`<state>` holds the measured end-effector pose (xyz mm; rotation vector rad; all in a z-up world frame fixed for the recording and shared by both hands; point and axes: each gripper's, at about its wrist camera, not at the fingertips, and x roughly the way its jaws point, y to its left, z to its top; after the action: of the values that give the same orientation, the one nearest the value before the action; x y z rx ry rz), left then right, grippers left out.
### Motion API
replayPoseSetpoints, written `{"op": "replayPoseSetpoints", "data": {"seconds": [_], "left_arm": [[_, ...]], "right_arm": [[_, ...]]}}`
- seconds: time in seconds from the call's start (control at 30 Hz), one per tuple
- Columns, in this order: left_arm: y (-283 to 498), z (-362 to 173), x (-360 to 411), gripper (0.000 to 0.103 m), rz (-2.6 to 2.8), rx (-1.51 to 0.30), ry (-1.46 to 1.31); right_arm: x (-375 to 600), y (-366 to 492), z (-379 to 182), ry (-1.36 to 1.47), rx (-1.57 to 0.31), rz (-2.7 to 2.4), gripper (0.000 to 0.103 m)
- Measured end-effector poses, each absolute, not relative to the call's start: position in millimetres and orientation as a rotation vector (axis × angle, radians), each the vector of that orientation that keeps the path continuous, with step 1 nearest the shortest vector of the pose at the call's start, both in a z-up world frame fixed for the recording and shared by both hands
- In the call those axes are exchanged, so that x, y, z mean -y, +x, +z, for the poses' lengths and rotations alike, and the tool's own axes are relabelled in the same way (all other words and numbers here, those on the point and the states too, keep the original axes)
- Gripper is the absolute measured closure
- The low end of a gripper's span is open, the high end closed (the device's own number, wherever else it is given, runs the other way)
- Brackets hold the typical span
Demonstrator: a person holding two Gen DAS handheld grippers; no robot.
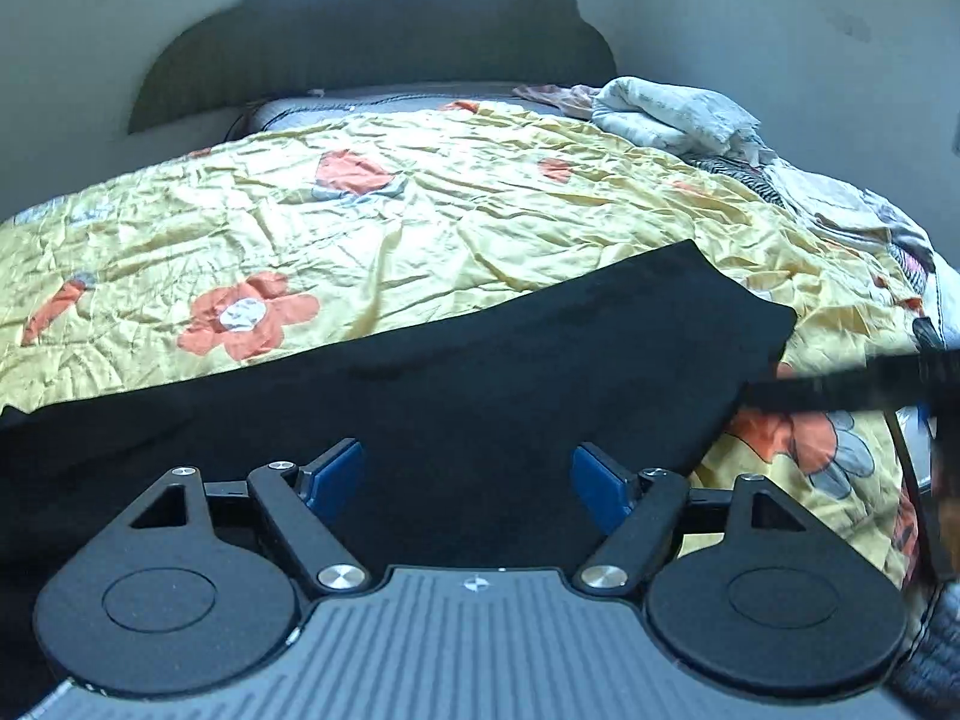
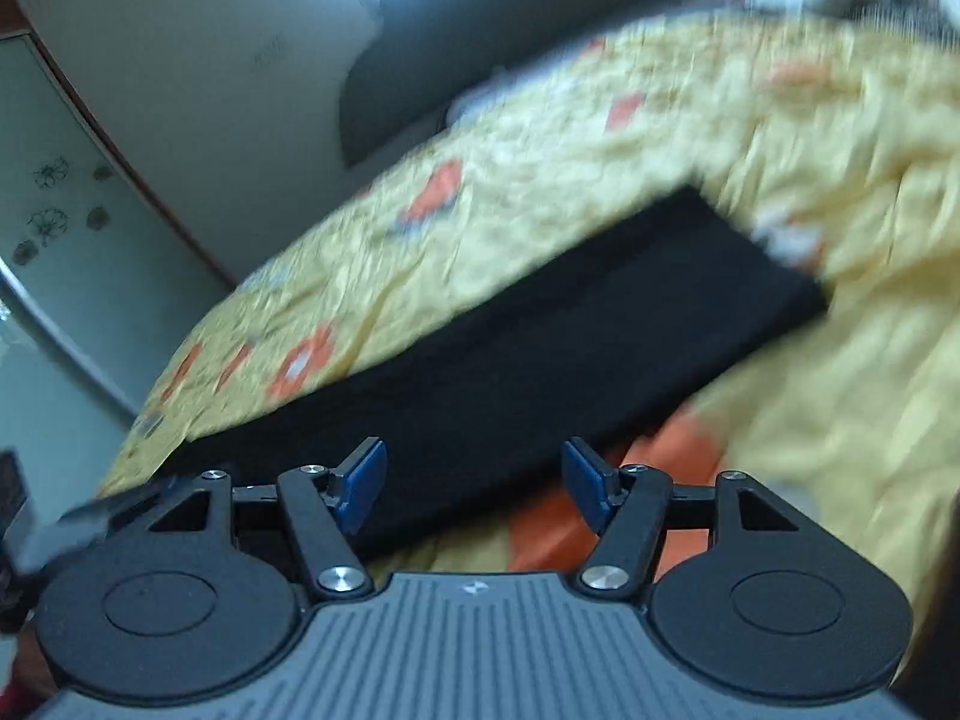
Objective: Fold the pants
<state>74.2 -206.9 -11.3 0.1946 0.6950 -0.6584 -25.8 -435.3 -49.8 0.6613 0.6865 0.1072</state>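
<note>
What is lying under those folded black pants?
The folded black pants lie on a crumpled yellow bedspread with orange flowers. Whatever part of the bedspread sits directly beneath them is covered.

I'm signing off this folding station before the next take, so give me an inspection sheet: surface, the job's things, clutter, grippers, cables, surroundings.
Surface: bed with a wrinkled yellow floral bedspread.
Job's things: black pants lying flat in a long folded strip, apparently several layers thick.
Clutter: pile of crumpled light clothes at the far right by the wall.
Grippers: left gripper open above the pants, nothing between the pads; right gripper open, over the strip's near edge, view blurred.
Cables: nothing seen.
Surroundings: dark scalloped headboard, pale walls, glass panel with flower decals.
</note>
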Motion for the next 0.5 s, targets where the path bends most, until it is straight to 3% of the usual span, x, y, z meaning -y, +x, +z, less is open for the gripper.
{"op": "replayPoseSetpoints", "data": {"seconds": [0.17,0.5], "left_arm": [[77.7,-15.1,206.3,0.024,-0.651,-0.732,0.176],[79.1,-12.1,207.2,0.024,-0.656,-0.759,0.157]], "right_arm": [[419.8,-31.0,-65.6,0.688,-0.719,0.132,0.038],[465.9,-4.4,-86.9,0.915,-0.481,-0.077,0.04]]}}
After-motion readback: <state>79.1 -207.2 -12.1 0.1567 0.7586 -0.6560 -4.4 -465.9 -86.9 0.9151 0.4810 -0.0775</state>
